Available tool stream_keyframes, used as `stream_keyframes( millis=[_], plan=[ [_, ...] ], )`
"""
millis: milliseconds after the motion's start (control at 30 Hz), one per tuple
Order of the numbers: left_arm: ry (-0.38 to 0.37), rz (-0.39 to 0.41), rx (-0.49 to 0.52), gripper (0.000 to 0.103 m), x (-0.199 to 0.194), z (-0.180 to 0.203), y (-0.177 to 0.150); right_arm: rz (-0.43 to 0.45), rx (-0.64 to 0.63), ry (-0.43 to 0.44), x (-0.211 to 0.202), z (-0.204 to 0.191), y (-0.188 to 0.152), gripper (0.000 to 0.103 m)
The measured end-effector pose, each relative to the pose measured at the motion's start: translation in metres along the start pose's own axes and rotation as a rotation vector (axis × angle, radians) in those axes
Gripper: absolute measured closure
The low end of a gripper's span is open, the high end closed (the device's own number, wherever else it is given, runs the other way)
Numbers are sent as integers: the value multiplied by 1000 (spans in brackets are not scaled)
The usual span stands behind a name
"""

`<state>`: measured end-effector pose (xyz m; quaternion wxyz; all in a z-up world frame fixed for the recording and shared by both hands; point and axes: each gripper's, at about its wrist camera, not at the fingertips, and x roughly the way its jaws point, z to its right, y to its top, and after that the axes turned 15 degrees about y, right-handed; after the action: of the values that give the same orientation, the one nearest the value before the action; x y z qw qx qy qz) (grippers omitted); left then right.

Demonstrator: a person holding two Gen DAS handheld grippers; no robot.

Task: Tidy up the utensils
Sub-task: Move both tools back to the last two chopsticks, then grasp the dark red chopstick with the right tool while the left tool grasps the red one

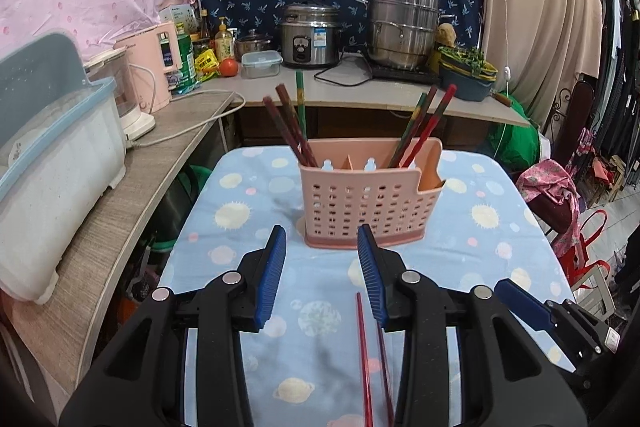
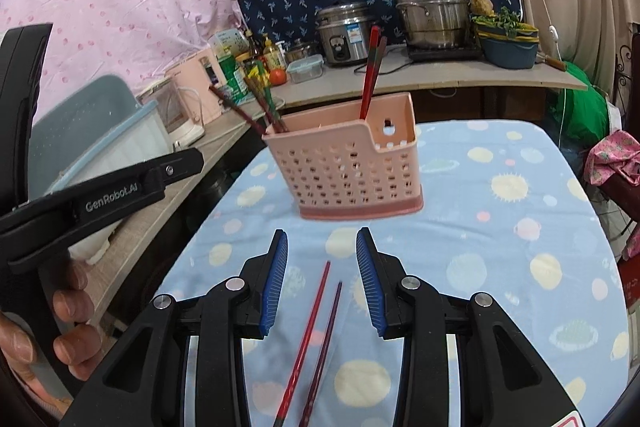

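**Two chopsticks flat, rest in caddy**

Left wrist view: left tongs (image 1: pixel 322 241) spread wide, holding nothing. Pink caddy (image 1: pixel 370 199) stands upright on the worktop (image 1: pixel 500 227) just ahead, w/ chopsticks leaning in its left and right compartments.

Right wrist view: right tongs (image 2: pixel 322 243) also wide apart, empty. Loose chopstick pair (image 2: pixel 316 339) lies on the cloth betw. the fingers (red one left, darker one right).

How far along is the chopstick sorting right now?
Mostly done: several chopsticks already stand in the pink basket. Nothing is in hand; the left gripper and right gripper are both open. Left to do: two chopsticks lie on the tablecloth beneath the right gripper.
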<state>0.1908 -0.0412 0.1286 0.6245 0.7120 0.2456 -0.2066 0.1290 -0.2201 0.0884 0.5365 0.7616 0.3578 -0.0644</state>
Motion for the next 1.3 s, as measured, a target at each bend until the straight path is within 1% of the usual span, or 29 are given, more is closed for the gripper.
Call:
stream_keyframes(
  millis=[267, 567, 733, 933, 1033, 1300],
  plan=[
    [6, -78, 11, 68, 6, -6, -40, -88, 11, -9, 1, -1, -43, 68],
    [4, -166, 29, 68, 14, -8, -83, -169, 50, -3, 1, 0, -92, 68],
    [2, -226, 24, 68, 22, -12, -109, -221, 60, -2, 2, -4, -117, 68],
    [2, -277, 32, 68, 27, -15, -132, -286, 51, -12, 8, -12, -146, 68],
    [0, -300, 31, 68, 28, -17, -142, -308, 38, -15, 12, -15, -154, 68],
    [-6, -340, 45, 67, 29, -20, -162, -326, -17, -39, 17, -25, -166, 67]
  ],
)
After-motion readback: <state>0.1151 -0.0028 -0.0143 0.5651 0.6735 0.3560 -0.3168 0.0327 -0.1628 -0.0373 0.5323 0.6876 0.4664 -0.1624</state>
